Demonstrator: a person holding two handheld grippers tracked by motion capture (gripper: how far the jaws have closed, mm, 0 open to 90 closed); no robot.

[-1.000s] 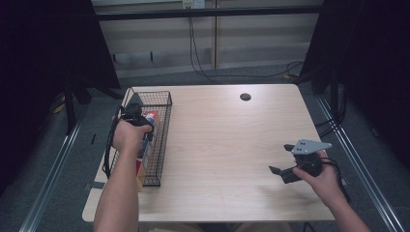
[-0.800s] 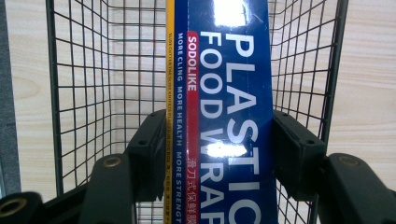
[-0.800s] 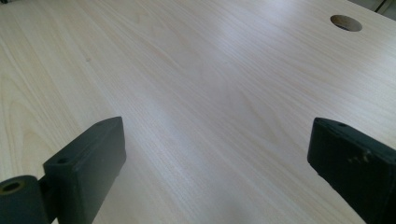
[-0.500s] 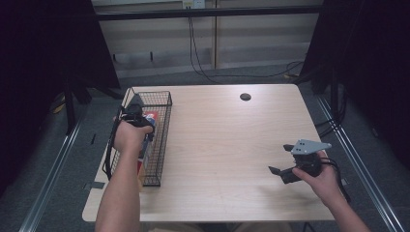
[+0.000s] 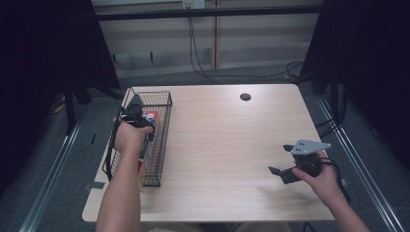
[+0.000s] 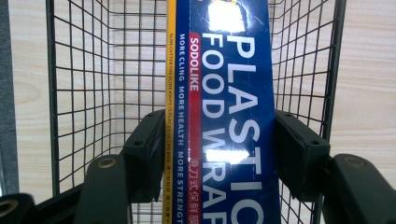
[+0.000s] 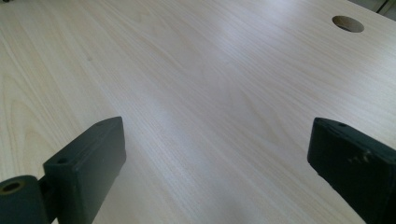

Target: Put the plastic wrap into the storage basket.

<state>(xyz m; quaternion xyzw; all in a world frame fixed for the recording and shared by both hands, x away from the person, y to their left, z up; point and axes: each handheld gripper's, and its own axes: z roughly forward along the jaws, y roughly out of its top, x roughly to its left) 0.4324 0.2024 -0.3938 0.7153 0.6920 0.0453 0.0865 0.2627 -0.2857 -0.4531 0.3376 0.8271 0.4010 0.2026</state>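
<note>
Left gripper point(image 6: 219, 144) set down into the wire basket point(image 6: 93, 70), its two black jaws pressed against the long sides of a plastic wrap box point(image 6: 229, 116) — a narrow blue carton with a yellow edge strip, lying lengthwise along the basket floor and running straight ahead of the jaws. In the high view the same gripper point(image 5: 134, 115) sits over the basket point(image 5: 164, 121) at the table's point(image 5: 232, 145) left edge, the box point(image 5: 151, 117) partly under the hand.

Handling, as judged: a light cardboard carton, stiff along its length but easily crushed across its thin walls; its glossy print looks slippery. A hold across the narrow width near mid-length, as here, should balance it — moderate pressure only.

Right gripper point(image 7: 215, 154), jaws spread wide apart and empty, held over bare table well to the right of the basket, also seen in the high view point(image 5: 285, 171).
</note>
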